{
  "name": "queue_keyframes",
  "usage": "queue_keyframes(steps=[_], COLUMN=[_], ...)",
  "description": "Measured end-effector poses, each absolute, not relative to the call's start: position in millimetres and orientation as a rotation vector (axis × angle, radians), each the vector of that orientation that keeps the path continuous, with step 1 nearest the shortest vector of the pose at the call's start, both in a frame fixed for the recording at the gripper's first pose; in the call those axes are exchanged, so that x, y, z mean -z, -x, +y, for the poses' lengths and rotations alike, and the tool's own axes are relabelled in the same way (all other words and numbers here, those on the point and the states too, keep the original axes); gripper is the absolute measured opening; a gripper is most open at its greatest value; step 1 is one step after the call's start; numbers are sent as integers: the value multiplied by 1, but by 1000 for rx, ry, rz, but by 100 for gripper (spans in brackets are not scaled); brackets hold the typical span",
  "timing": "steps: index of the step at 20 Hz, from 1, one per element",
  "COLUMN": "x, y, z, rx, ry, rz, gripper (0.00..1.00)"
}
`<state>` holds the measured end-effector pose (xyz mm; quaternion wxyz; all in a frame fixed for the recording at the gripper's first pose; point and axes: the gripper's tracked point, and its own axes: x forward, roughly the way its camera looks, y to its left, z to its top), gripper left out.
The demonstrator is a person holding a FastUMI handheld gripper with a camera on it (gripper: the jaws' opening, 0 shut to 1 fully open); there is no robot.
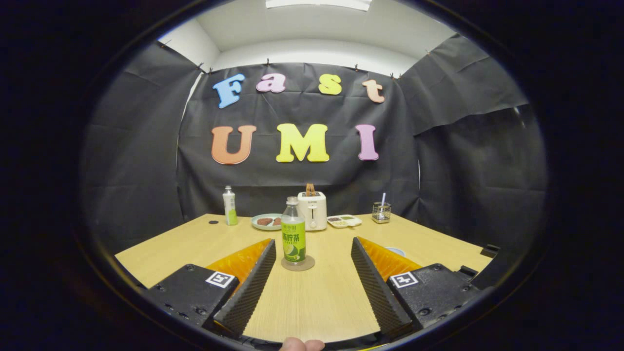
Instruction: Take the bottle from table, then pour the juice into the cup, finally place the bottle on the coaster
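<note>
A clear bottle [293, 229] with a green label and a pale cap stands upright on a round brown coaster [298, 264] on the wooden table [195, 243]. It is just ahead of my fingertips, nearer the left finger [248, 287] and apart from both. My gripper [313, 243] is open, with only bare table between the two black ribbed fingers. A pale blue rim [396, 251], perhaps the cup, peeks out behind the right finger [375, 287]; most of it is hidden.
Along the table's back edge stand a second white and green bottle [229, 205], a plate with food [265, 222], a white toaster [312, 209], a small tray [344, 221] and a glass holder [380, 212]. A person's fingertip [302, 344] shows below the fingers.
</note>
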<state>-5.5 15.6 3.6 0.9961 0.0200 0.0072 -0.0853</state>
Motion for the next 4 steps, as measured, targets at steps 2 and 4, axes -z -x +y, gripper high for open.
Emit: queue_keyframes(steps=[2,4], x=[-4,-6], y=[5,5], z=[18,20], rx=[167,164], ry=[-35,-26], rz=[15,14], gripper=[100,100])
